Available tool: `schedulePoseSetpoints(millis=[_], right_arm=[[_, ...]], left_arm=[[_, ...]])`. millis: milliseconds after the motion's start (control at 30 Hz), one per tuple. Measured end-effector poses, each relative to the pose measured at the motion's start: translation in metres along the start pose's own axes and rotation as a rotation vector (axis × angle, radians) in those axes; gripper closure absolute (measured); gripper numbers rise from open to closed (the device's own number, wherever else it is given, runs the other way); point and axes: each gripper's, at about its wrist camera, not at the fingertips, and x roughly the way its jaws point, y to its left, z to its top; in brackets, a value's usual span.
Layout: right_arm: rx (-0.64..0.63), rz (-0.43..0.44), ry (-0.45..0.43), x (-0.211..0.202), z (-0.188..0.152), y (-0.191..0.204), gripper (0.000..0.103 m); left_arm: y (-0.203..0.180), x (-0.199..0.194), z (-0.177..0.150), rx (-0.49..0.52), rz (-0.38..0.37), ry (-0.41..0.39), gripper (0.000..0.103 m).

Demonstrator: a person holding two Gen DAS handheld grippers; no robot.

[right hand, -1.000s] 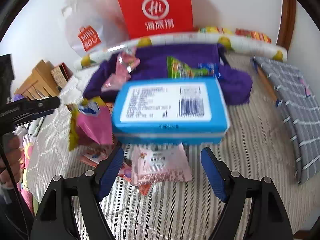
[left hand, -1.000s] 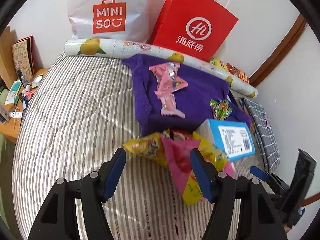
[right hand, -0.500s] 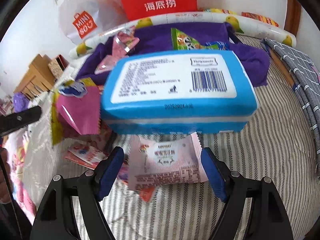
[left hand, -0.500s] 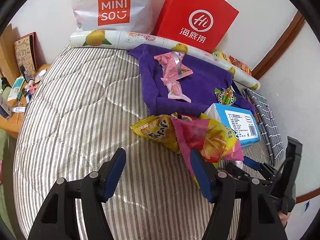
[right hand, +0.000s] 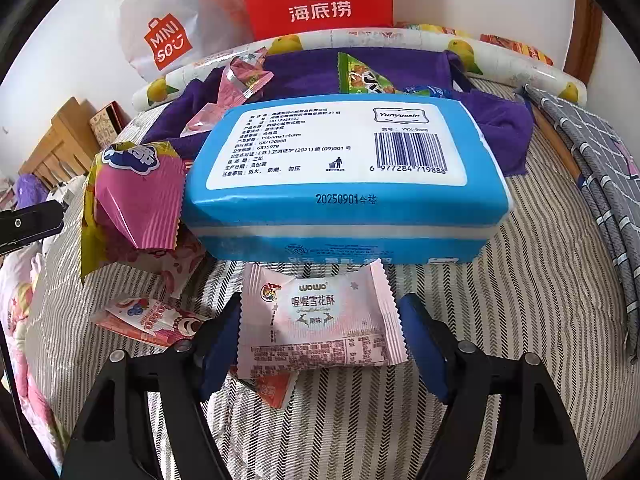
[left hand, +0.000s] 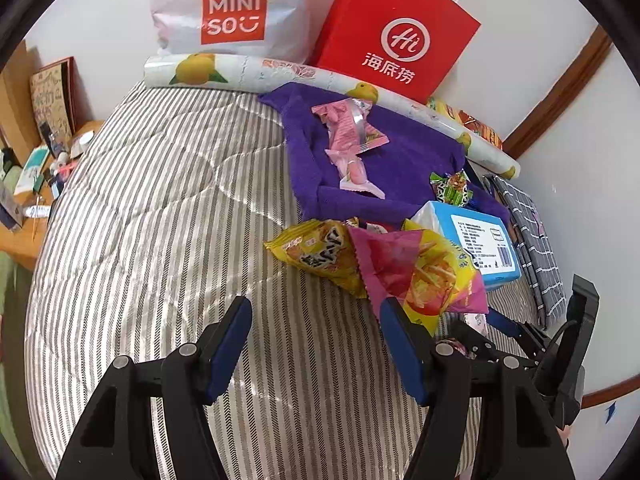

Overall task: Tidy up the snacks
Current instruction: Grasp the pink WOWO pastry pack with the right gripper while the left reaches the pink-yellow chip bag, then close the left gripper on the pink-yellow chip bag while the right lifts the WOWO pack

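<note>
Two grippers work over a striped bed. From the left wrist, the left gripper (left hand: 316,328) hangs with jaws wide and empty above bare quilt; the yellow chip bag (left hand: 316,254) and the pink-and-yellow fries bag (left hand: 420,276) lie just beyond its right finger, and pink candy packets (left hand: 348,136) rest on the purple towel (left hand: 404,152) farther off. A Miniso bag (left hand: 232,8) and a red paper bag (left hand: 396,32) stand at the far wall; their contents are hidden.

From the right wrist, the right gripper (right hand: 320,332) straddles the pale pink nougat packet (right hand: 316,320), jaws wide, pads beside its edges but not yet squeezing. Closing here could also pinch the orange wrapper (right hand: 272,390) tucked underneath, or nudge the blue wipes pack (right hand: 344,176) touching the packet's far edge.
</note>
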Motion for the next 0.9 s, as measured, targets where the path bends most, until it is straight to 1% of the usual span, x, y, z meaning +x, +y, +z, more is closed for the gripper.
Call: schedulePoseSetpoints(millis=[300, 333, 367, 467, 700, 900], right_arm=[[-0.014, -0.006, -0.041, -0.004, -0.006, -0.003, 0.038], [-0.016, -0.01, -0.044, -0.004, -0.007, -0.003, 0.04], [-0.022, -0.033, -0.045, -0.004, -0.007, -0.003, 0.045], [-0.047, -0.039, -0.05, -0.006, -0.009, -0.001, 0.045], [-0.024, -0.022, -0.057, -0.011, -0.009, -0.005, 0.048], [-0.009, -0.025, -0.077, -0.021, -0.008, -0.008, 0.048]], left_arm=[[0.009, 0.002, -0.003, -0.023, -0.002, 0.012, 0.039], [0.01, 0.003, -0.003, -0.023, -0.001, 0.012, 0.039], [0.01, 0.003, -0.004, -0.024, 0.0, 0.012, 0.039], [0.012, 0.003, -0.005, -0.027, 0.0, 0.013, 0.039], [0.015, 0.004, -0.006, -0.022, -0.003, 0.01, 0.039], [0.013, 0.008, 0.001, -0.014, -0.004, 0.002, 0.039]])
